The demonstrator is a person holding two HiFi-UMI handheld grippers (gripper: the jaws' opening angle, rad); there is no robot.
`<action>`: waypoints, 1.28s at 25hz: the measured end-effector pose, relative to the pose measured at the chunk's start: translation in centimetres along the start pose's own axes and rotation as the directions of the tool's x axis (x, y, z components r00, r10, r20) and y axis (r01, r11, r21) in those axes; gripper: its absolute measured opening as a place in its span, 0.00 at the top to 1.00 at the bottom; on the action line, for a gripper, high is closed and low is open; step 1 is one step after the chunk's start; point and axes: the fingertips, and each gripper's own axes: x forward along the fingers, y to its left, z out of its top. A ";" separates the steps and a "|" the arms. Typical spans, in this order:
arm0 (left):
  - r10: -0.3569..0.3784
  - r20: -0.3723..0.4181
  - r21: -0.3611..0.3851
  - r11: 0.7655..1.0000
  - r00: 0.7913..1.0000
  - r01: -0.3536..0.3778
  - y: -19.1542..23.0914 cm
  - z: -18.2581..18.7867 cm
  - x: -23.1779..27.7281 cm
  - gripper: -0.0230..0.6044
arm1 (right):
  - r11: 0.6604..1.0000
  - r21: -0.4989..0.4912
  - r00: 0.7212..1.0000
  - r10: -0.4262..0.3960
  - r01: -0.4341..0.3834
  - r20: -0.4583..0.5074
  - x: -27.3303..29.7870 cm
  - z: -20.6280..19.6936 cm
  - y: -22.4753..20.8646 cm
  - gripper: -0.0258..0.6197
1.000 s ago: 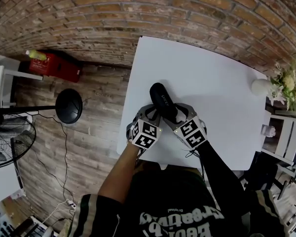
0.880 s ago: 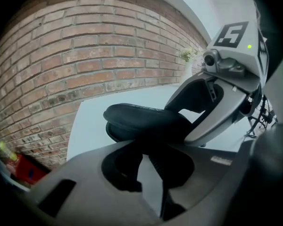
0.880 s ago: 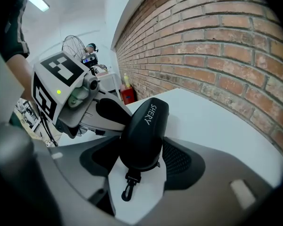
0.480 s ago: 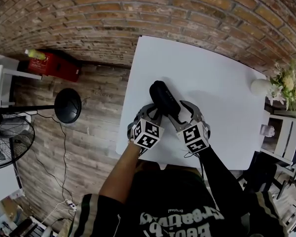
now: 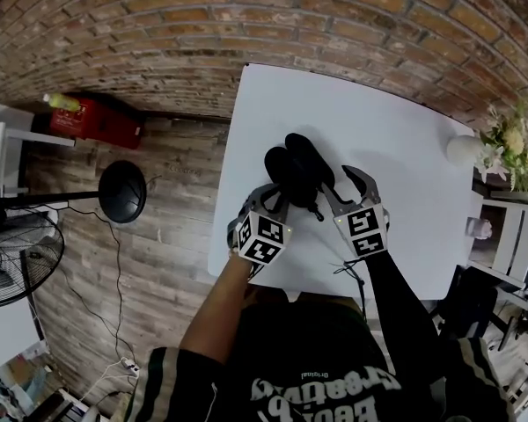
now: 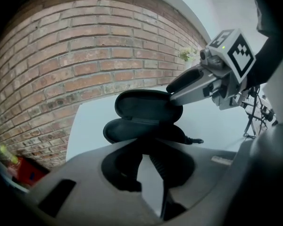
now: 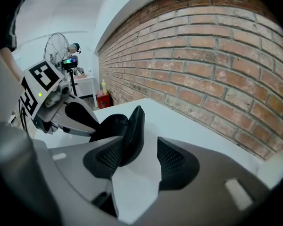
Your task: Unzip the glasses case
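The left gripper (image 6: 144, 149) is narrow, pinching the near end of the black glasses case (image 5: 295, 170). The right gripper (image 7: 140, 149), whose jaws have just been closing, straddles the raised lid (image 7: 134, 131) without clamping it. Both tilt downward. The smooth oval case lies open on the white table (image 5: 387, 139), dark lining showing.

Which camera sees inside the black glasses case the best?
The left gripper view: the glasses case stands open like a clam, its lid showing its hollow inside. The head view shows it small, from above, as two dark halves. The right gripper view sees the lid almost edge-on.
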 end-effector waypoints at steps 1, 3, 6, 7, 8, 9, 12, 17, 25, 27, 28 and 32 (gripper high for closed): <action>0.001 -0.001 -0.003 1.000 1.000 -0.001 0.0 -0.1 0.0 0.88 | 1.000 0.013 1.000 -0.005 0.005 -0.012 0.3 -0.5 -0.5 0.60; 0.001 0.000 -0.004 1.000 1.000 -0.001 0.0 0.0 0.0 0.88 | 0.999 0.040 0.999 -0.015 0.016 -0.035 0.7 -1.4 -1.4 0.60; 0.002 0.000 -0.010 1.000 1.000 -0.002 -0.1 0.0 0.0 0.88 | 0.996 0.086 0.997 -0.023 0.029 -0.073 1.4 -2.7 -2.5 0.60; 0.003 -0.001 -0.016 1.000 1.000 -0.003 0.0 -0.1 0.0 0.88 | 0.995 0.099 0.996 -0.022 0.031 -0.087 1.8 -3.3 -2.7 0.60; 0.003 -0.002 -0.027 1.000 1.000 -0.003 0.0 -0.2 0.1 0.88 | 0.993 0.110 0.995 -0.020 0.031 -0.102 2.1 -3.9 -2.8 0.60; 0.003 -0.004 -0.039 0.999 1.000 -0.003 0.1 -0.3 0.1 0.88 | 0.992 0.122 0.993 -0.016 0.030 -0.115 2.4 -4.4 -2.9 0.60; 0.002 -0.005 -0.043 0.999 1.000 -0.002 0.0 -0.2 0.1 0.88 | 0.989 0.143 0.993 -0.010 0.027 -0.117 2.4 -4.6 -2.8 0.60; -0.006 0.044 -0.082 0.997 0.999 0.010 0.1 1.0 -0.5 0.84 | 0.991 0.135 0.999 -0.010 0.017 -0.052 1.0 -2.6 -2.2 0.60; 0.094 0.226 -0.126 0.990 0.970 -0.067 2.7 8.2 -5.8 0.82 | 0.989 0.140 0.990 -0.070 0.053 0.126 -3.6 3.2 -2.8 0.60; 0.114 0.271 -0.121 0.989 0.956 -0.084 2.8 10.4 -7.6 0.82 | 0.987 0.148 0.979 -0.084 0.057 0.184 -5.3 5.2 -2.9 0.60; 0.123 0.294 -0.111 0.989 0.948 -0.094 2.9 11.6 -8.4 0.82 | 0.987 0.148 0.972 -0.092 0.061 0.215 -6.1 6.4 -3.1 0.60; 0.143 0.386 -0.067 0.990 0.912 -0.126 3.3 16.5 -11.2 0.81 | 0.985 0.144 0.934 -0.139 0.095 0.329 -9.4 10.7 -4.3 0.60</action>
